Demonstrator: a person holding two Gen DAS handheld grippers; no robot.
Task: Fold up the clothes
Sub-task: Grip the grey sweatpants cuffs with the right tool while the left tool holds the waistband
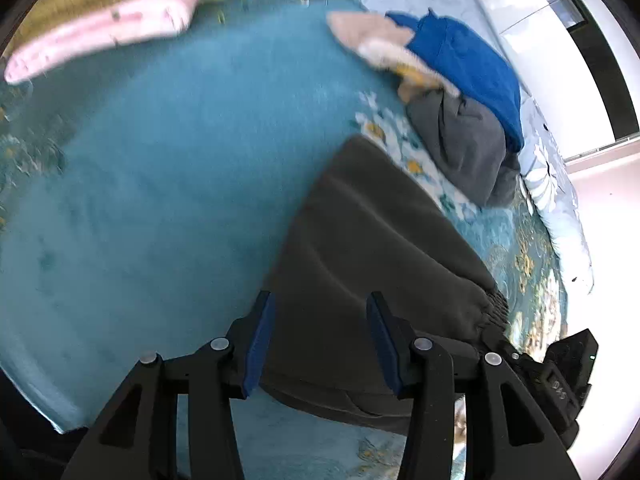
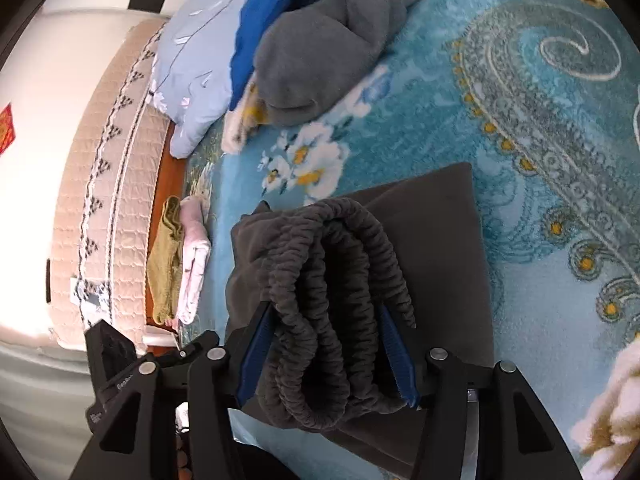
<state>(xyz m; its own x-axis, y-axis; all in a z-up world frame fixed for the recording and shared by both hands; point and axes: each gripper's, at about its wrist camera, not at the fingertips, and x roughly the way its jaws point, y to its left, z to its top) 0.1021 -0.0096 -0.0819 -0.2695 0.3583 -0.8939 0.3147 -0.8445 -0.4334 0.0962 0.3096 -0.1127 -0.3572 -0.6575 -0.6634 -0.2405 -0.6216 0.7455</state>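
Dark grey trousers [image 2: 420, 240] are seen folded flat on a bed covered by a teal patterned blanket [image 2: 540, 120], their gathered elastic waistband [image 2: 336, 300] doubled over at the near end. In the right wrist view, the waistband is bunched between the blue pads of the right hand-held gripper [image 2: 326, 356]; the jaws stand apart around it, and whether the pads press on the cloth cannot be told. In the left wrist view, the left hand-held gripper [image 1: 320, 340] is held over the opposite part of the same trousers [image 1: 380, 248], its jaws parted, with dark cloth lying between and beneath the pads; no clamping can be made out there, and the picture is blurred.

Beyond the trousers, a heap of unfolded clothes is shown near the pillows: a grey garment [image 2: 332, 52] lying against a bright blue garment [image 1: 464, 60], with a cream and yellow piece [image 1: 384, 44] beside them. A pale blue pillow [image 2: 192, 76] is seen behind the heap. At the far edge of the bed, a pink garment [image 2: 194, 264] and an olive-yellow garment [image 2: 166, 256] are laid side by side, touching, next to a quilted beige headboard [image 2: 104, 200].
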